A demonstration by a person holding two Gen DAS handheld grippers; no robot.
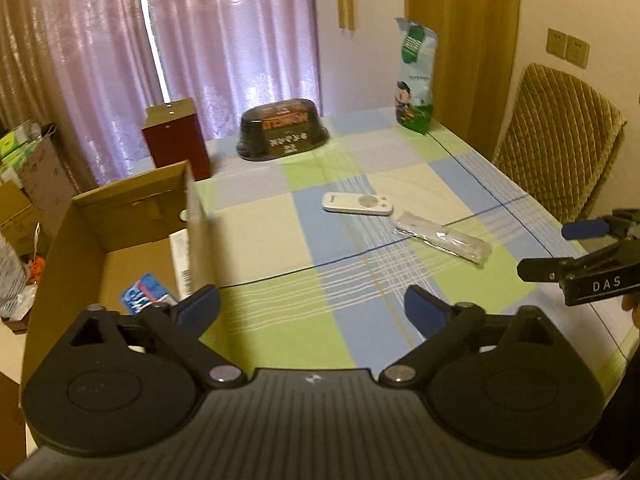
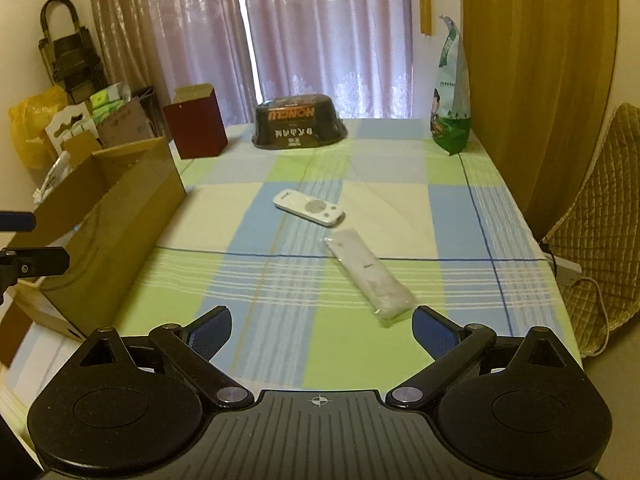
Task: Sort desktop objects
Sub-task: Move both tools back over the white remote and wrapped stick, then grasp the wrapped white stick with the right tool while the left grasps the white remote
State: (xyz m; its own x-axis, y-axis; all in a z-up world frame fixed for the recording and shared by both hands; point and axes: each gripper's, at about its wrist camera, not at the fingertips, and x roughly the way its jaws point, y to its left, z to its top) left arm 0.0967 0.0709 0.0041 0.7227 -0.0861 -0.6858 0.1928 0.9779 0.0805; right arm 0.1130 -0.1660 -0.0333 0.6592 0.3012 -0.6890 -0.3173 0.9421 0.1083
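White plastic-wrapped remote [image 2: 370, 276] lies on the checked tablecloth [image 2: 280, 344], its near end just ahead of my right gripper [image 2: 322, 330], close to the right finger. I see both grippers spread wide, empty; left gripper [image 1: 312, 308] sits beside the cardboard box [image 1: 120, 240], small white remote [image 1: 358, 203] further out.

The left tongs [image 1: 312, 308] hover over the desk [image 1: 260, 232], the cardboard box [image 1: 120, 220] just to their left. Ahead and rightward lie the remote [image 1: 357, 202] and, nearer, the wrapped remote [image 1: 442, 238]. Beyond stand the tall box [image 1: 176, 140], the bowl pack [image 1: 282, 130] and the snack bag [image 1: 416, 76]. The wrapped remote reaches close to the right tongs [image 2: 322, 330].
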